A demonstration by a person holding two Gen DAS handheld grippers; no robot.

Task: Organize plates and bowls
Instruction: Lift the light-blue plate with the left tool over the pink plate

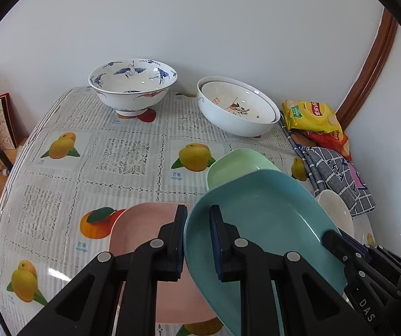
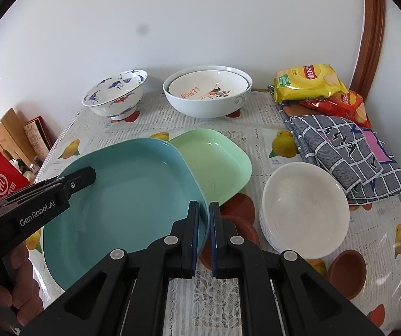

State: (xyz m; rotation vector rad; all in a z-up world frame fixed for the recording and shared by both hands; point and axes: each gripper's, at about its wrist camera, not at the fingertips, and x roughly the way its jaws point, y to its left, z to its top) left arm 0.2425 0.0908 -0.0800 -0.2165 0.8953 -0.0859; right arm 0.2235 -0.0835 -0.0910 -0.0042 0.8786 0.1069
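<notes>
A teal plate hangs tilted above the table, held at two sides. My left gripper is shut on its left rim, and my right gripper is shut on its right rim. Under the left side lies a pink plate. A pale green plate rests on the table just beyond the teal one. To the right stands a small white bowl. At the back are a blue-crane bowl and two nested white bowls.
Yellow and red snack bags and a folded grey checked cloth fill the back right corner. A wall closes the table's far side. Books and small items sit beyond the left edge. A hand holds the left gripper.
</notes>
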